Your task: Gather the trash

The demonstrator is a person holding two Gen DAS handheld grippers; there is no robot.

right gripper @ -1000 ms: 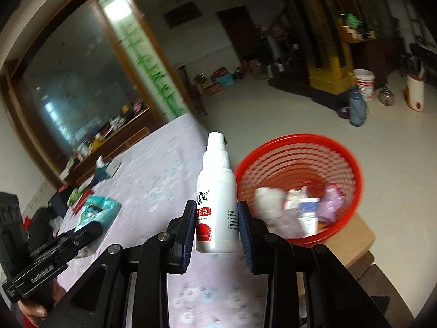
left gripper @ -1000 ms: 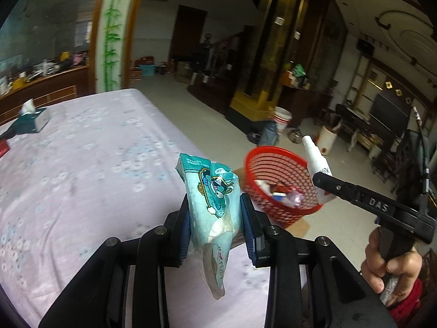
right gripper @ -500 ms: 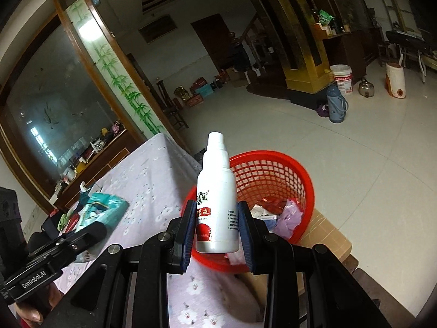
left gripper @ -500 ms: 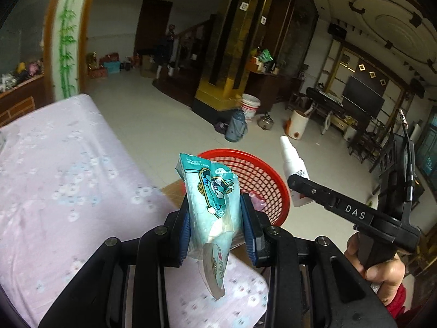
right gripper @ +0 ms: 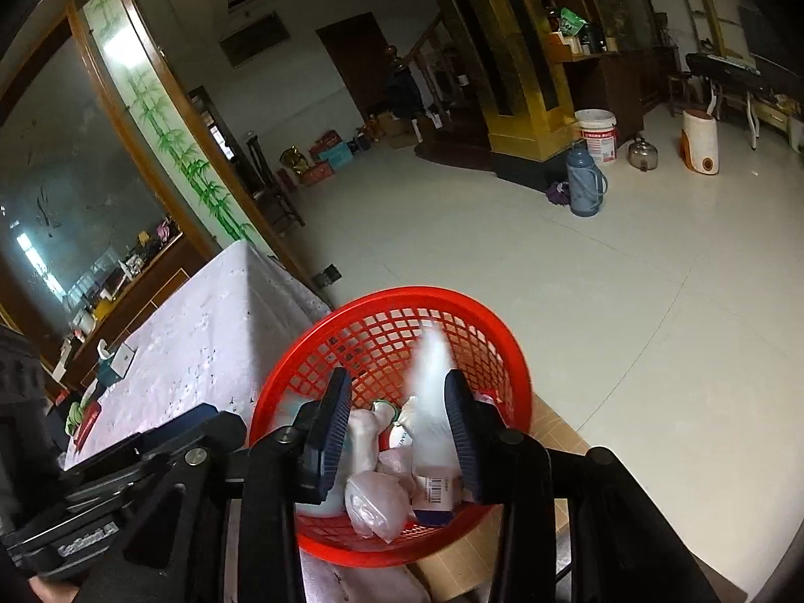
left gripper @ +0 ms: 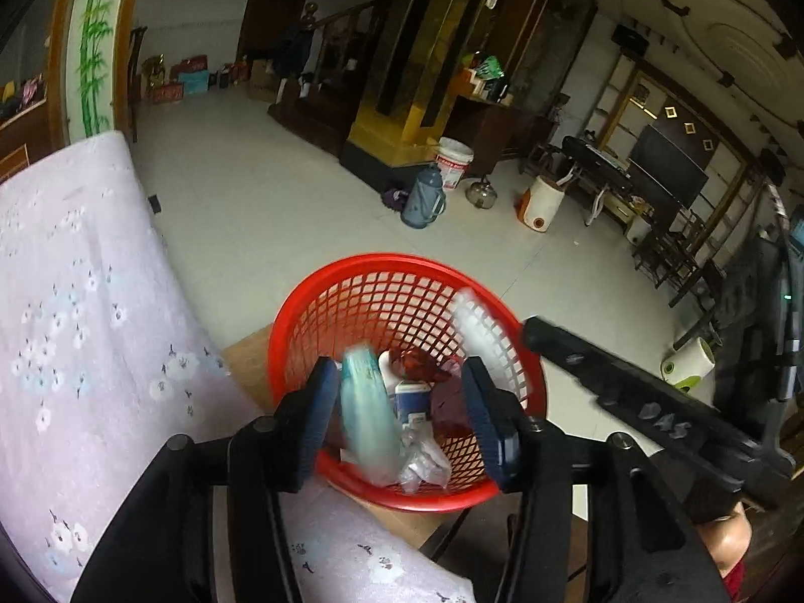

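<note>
Your left tongs (left gripper: 397, 414) spread over red basket (left gripper: 296, 316); teal packet (left gripper: 364, 414) blurred between pads, loose. Your right tongs (right gripper: 397, 427) spread; white bottle (right gripper: 432, 417) blurred above trash in basket.

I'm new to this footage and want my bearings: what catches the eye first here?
A bright red mesh basket part-filled with trash sits on a cardboard box beside the floral-clothed table. Both grippers hang over it with fingers spread: the left gripper with a blurred teal packet between its fingers, the right gripper with a blurred white bottle, both apparently dropping in.
</note>
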